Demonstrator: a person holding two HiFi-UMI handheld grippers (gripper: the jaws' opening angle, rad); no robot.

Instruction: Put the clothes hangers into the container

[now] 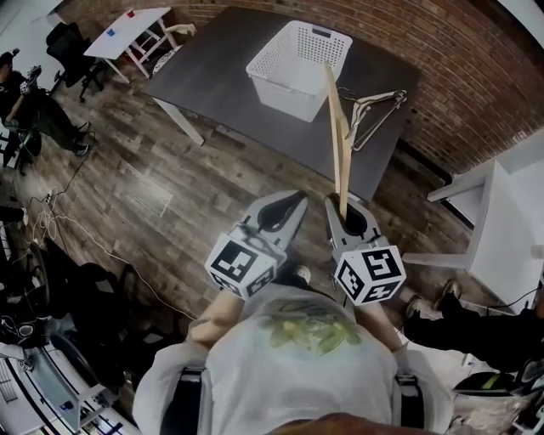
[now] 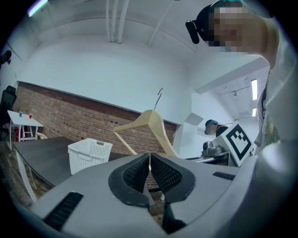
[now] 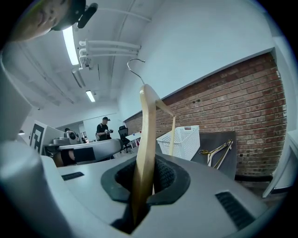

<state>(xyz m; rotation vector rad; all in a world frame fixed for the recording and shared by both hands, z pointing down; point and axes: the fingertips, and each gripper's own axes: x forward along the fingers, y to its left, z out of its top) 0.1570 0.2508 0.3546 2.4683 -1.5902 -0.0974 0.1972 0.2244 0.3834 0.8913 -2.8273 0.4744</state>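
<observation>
right gripper (image 3: 149, 161): its jaws are pressed on the wooden hanger (image 3: 143, 139). The pads clamp the end of one shoulder arm, and the rest stands out in front of the gripper, with the metal hook at the far top.
left gripper (image 2: 149, 157): the jaws are together, pad against pad, with nothing between them.
pose of the hands: both grippers are held side by side just before the person's chest, near each other but apart. Both point forward to the dark table (image 1: 217, 72). The marker cubes sit on the side nearest the body. In the head view a bare forearm (image 1: 217, 316) comes out under the left gripper; the hands themselves are hidden by the grippers.
place of the hanger: it is in the air, over the wooden floor (image 1: 170, 183) between the person and the table. In the head view its far end overlaps the corner of the white basket (image 1: 293, 51), but the left gripper view shows it beside the basket and not inside it.
basket: it stands upright on the table with its open side up.
other hangers (image 1: 374, 110): a small bundle lies flat on the table, just right of the basket, near the table edge by the brick wall (image 1: 476, 85).
background: a person (image 3: 103, 130) stands far off in the right gripper view, and a small white table (image 1: 127, 25) stands beyond the dark one.
</observation>
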